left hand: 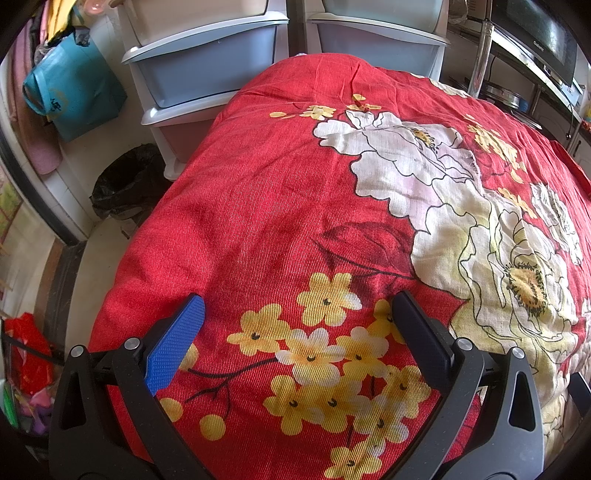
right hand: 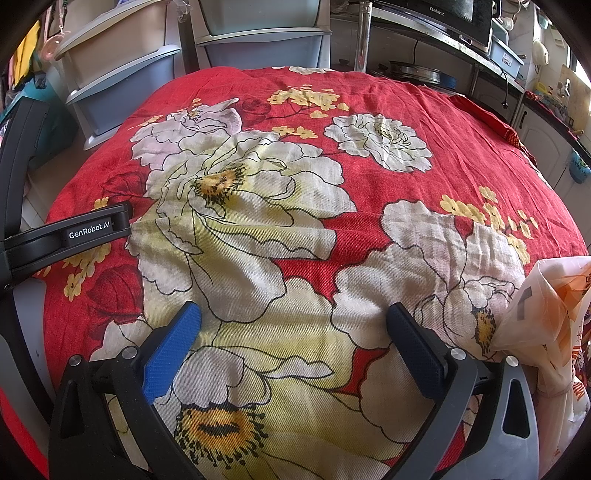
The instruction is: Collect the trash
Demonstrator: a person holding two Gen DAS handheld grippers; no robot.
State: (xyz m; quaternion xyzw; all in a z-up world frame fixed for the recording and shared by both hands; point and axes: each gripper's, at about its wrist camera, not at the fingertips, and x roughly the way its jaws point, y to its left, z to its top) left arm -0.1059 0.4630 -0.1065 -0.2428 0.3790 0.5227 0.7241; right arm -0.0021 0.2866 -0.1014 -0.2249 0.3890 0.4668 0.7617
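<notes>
A red cloth with white and yellow flowers [left hand: 266, 206] covers the table in both views. My left gripper [left hand: 297, 310] hovers over its near left part, open, with nothing between the fingers. My right gripper [right hand: 293, 317] is open too, above the big pale flowers of the cloth [right hand: 295, 177]. A translucent white and orange plastic bag [right hand: 554, 325] lies at the right edge of the right wrist view, just beside the right finger. The left gripper's body [right hand: 66, 236] shows at the left of that view. A bin lined with a black bag [left hand: 129, 184] stands on the floor left of the table.
Grey plastic drawer units [left hand: 207, 62] stand behind the table. A teal bag [left hand: 74, 92] hangs at the left. A microwave [right hand: 443, 14] on a metal rack is at the back right. Red bags [left hand: 29, 354] sit on the floor at the near left.
</notes>
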